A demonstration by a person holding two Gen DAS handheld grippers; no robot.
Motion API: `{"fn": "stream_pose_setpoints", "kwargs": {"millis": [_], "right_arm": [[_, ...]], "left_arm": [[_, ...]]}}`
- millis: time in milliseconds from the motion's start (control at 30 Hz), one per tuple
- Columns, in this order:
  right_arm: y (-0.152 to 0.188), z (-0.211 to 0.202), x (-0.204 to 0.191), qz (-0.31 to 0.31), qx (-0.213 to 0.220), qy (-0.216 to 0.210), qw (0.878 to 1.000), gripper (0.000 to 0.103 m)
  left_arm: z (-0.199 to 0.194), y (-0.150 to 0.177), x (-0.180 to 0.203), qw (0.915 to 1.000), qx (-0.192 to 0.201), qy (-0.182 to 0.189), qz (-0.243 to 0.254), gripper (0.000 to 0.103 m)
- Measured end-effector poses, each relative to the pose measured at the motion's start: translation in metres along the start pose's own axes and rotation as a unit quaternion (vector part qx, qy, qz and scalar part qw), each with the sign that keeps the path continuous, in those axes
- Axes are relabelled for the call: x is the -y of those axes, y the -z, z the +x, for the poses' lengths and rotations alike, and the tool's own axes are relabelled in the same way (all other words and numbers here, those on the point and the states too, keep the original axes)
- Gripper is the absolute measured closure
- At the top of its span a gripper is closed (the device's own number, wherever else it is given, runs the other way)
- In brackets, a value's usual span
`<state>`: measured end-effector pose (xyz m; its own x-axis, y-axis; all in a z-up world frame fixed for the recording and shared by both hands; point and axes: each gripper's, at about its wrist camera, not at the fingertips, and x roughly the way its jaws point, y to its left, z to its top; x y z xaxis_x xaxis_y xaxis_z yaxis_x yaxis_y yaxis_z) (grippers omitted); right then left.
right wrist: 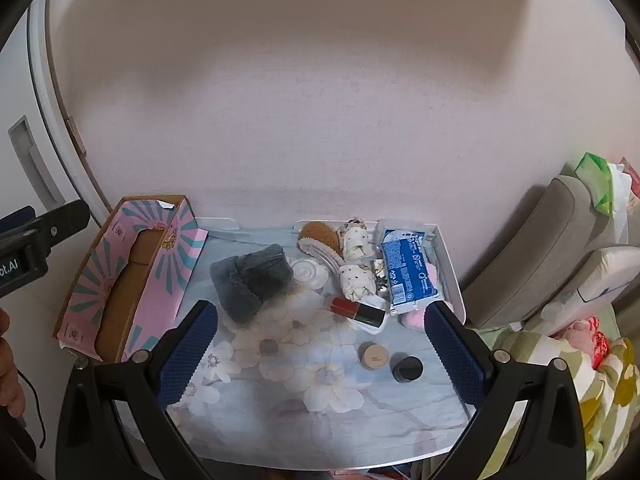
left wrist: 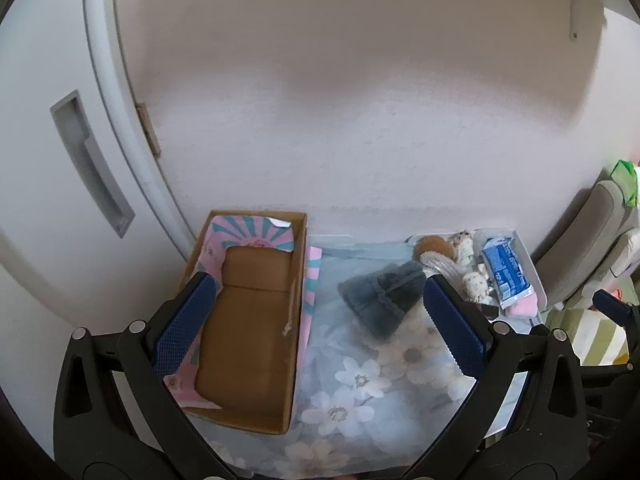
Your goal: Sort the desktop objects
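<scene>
Blue-padded fingers frame both views, and both pairs of jaws stand as wide as they go with nothing between the pads: the left gripper (left wrist: 316, 328) hovers half over the cardboard box (left wrist: 244, 320), the right gripper (right wrist: 320, 344) above the flowered cloth (right wrist: 320, 392) that covers the table.

Nothing looks sorted yet, so the step in hand is probably the first pick. For the right gripper the nearest small things are the tan round jar (right wrist: 374, 356) and the black round jar (right wrist: 407, 367), both at about 4 o'clock from the midpoint of its jaws and inside their span. Farther off, the red and black tube (right wrist: 356, 309) lies at 1 o'clock, the grey knitted hat (right wrist: 252, 280) at 11 o'clock, the blue wipes pack (right wrist: 408, 276) at 2 o'clock.

To do it well, I would drop over one jar alone, pads either side of its round wall (the two sit just beside each other, so a sloppy close could nudge the second), then carry it toward the box at 9 o'clock. The hat, soft and bulky, better suits the left gripper, where it sits at 1 o'clock.
</scene>
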<state>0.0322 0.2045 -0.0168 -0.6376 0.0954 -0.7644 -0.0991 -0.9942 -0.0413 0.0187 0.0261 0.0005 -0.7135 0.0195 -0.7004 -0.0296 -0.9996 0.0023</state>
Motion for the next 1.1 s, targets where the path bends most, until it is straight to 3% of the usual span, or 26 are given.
{"fn": "stream_pose_setpoints", "kwargs": {"millis": [233, 1100], "right_arm": [[0.002, -0.005, 0.002, 0.004, 0.003, -0.005, 1.0, 0.0], [0.0, -0.011, -0.002, 0.008, 0.007, 0.003, 1.0, 0.0]], "left_arm": [[-0.008, -0.002, -0.003, 0.9996, 0.011, 0.015, -0.022, 0.0], [-0.009, -0.001, 0.011, 0.9996, 0.008, 0.026, 0.011, 0.0]]}}
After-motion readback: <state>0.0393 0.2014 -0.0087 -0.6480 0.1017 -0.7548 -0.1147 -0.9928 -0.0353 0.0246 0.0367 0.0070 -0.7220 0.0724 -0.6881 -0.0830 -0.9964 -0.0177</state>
